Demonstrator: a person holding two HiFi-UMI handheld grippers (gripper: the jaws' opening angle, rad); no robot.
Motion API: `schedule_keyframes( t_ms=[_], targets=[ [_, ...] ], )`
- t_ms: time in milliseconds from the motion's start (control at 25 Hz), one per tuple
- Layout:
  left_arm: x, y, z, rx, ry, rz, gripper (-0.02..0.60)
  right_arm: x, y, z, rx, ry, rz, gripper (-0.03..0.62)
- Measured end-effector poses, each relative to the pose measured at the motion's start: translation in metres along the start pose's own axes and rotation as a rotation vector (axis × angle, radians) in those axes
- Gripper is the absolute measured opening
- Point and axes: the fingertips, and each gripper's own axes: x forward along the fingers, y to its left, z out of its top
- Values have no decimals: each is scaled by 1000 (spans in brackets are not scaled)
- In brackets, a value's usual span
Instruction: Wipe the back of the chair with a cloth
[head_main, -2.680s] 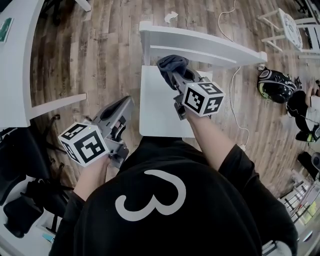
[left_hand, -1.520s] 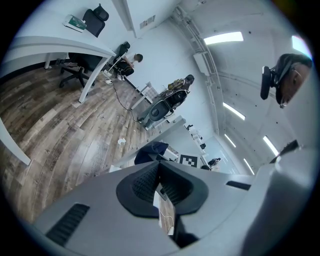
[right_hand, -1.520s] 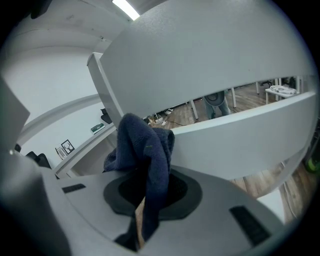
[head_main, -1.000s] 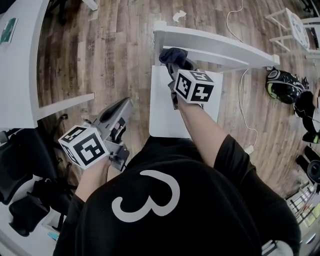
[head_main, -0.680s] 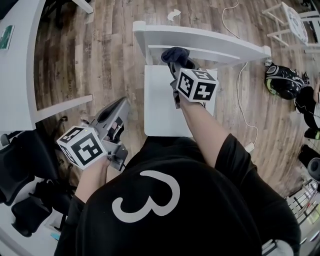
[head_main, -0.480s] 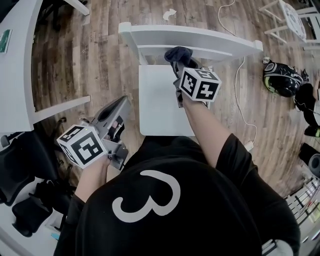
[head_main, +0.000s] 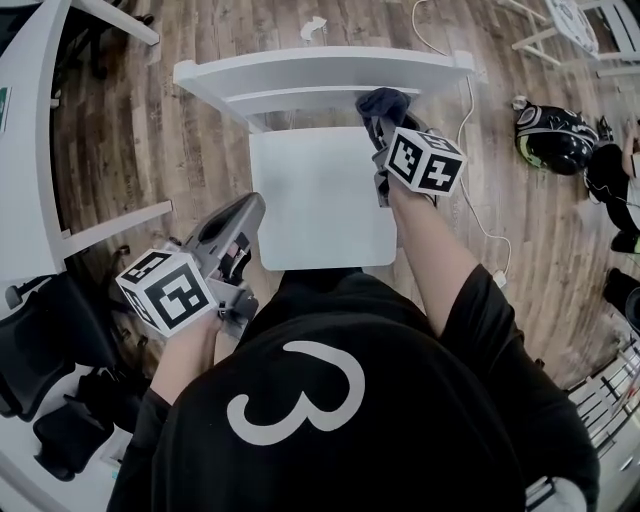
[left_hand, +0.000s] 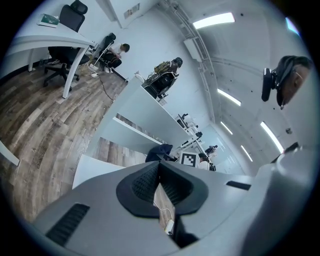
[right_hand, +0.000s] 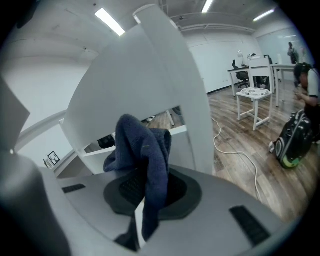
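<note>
A white chair stands in front of me, its back (head_main: 300, 75) across the top of the head view and its seat (head_main: 320, 200) below it. My right gripper (head_main: 381, 118) is shut on a dark blue cloth (head_main: 385, 102), which presses against the right part of the chair back. In the right gripper view the cloth (right_hand: 142, 147) bunches up out of the right gripper (right_hand: 145, 192), right against the white back (right_hand: 145, 80). My left gripper (head_main: 250, 208) hangs shut and empty beside the seat's left edge. From the left gripper (left_hand: 160, 176) I see the chair back (left_hand: 142, 120) and the cloth (left_hand: 159, 151).
A white desk (head_main: 25, 150) runs along the left. Black bags (head_main: 50, 330) lie at the lower left. A dark helmet (head_main: 553, 140) and a white cable (head_main: 470, 160) lie on the wooden floor to the right. A small white table (head_main: 565, 20) stands at the top right.
The right gripper has slid the cloth along the chair back from its left part to its right part. The left gripper has stayed where it was.
</note>
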Motion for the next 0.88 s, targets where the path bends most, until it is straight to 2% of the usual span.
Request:
schedule_keyframes(
  t_ms=[240,400,560,680,880],
  targets=[
    [13,-21,-13,11,6,2,13,-15,-38,7,19,-14,-24,51],
    [9,-29,-21,19,-11,20,13,-16,-41,8,27,-14,6,51],
    [-6,-44,-31,23,-33,25,13,-20,-40,7,12,30,95,51],
    [-14,-51,-32,47,-41,29,14,-32,-35,16,15,18,184,51],
    [-10,-82,-34,132,-23,-18,13,-103,-8,27,-4,-40,324,51]
  ],
)
